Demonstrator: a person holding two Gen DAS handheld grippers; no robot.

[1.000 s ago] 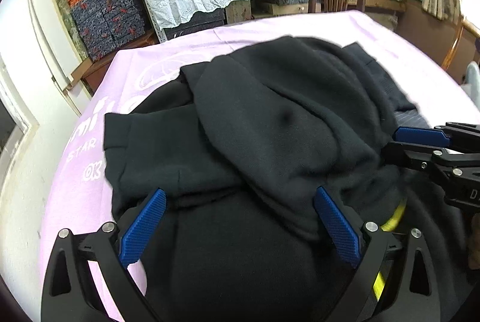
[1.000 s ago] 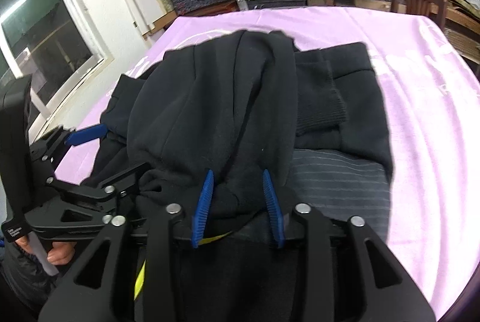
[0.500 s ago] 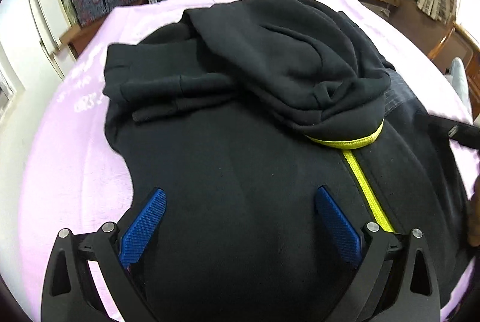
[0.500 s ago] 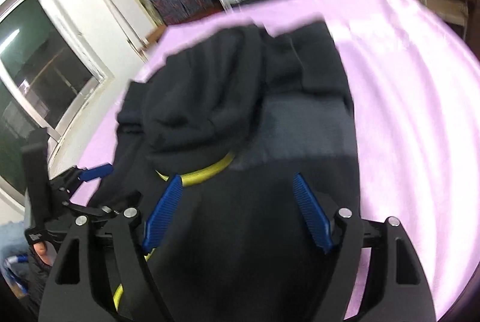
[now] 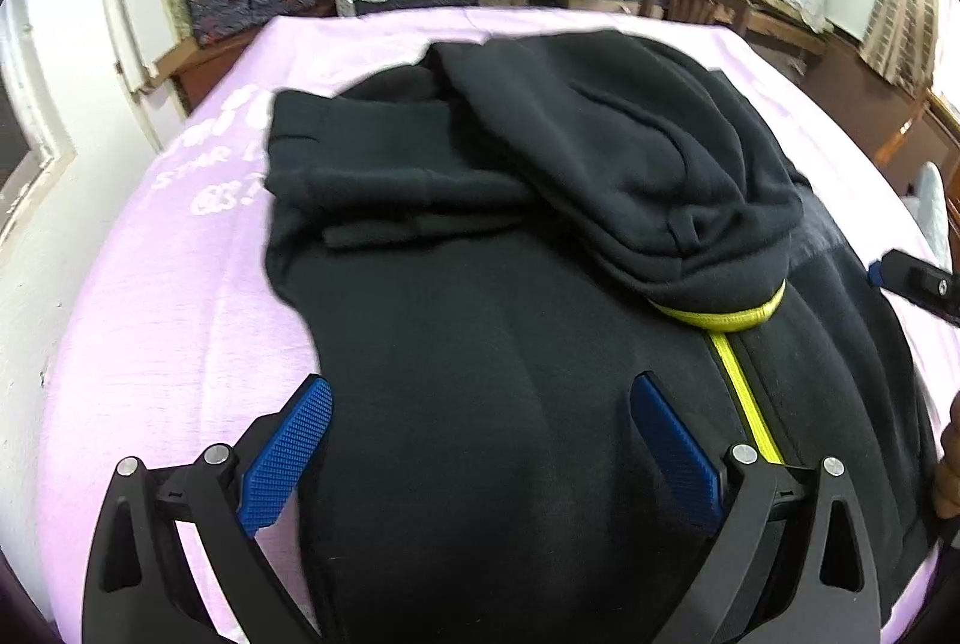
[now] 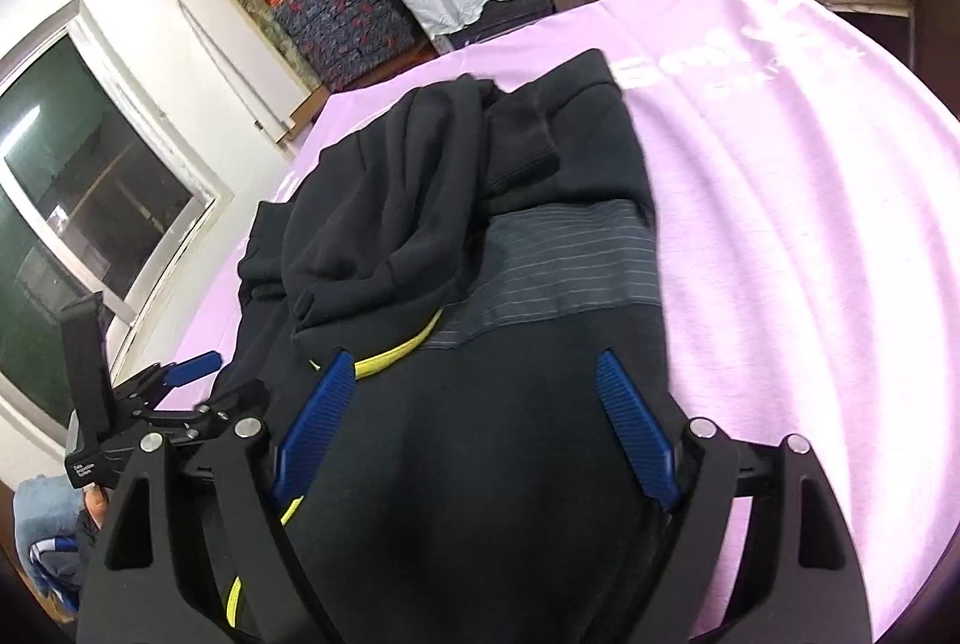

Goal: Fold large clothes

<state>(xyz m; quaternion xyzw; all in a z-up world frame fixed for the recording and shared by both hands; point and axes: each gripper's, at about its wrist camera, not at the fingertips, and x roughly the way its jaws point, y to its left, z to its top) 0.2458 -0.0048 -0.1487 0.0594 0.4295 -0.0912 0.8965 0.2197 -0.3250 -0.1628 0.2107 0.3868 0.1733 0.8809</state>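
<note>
We see the left claw (image 5: 480, 440) spread wide and released, its blue pads (image 5: 287, 455) over the near body of the black hoodie (image 5: 510, 344); whether they touch the cloth we cannot tell. The hoodie lies on the pink-covered table (image 5: 150, 332), ahead of and beneath both claws. Its hood (image 5: 648, 176) is bunched ahead and to the right of the left claw, covering the top of the yellow zipper (image 5: 744, 398); the zipper's lower run is hidden behind the claw's right finger.

From the right wrist view, the right claw (image 6: 474, 428) is likewise spread and holding nothing, the hoodie's near hem cut off below the frame. A grey striped panel (image 6: 570, 272) shows just ahead of it, partly under the hood. The left claw appears far to its left, small and partly hidden behind the right claw's frame. White print on the pink cover is blurred and unreadable.
</note>
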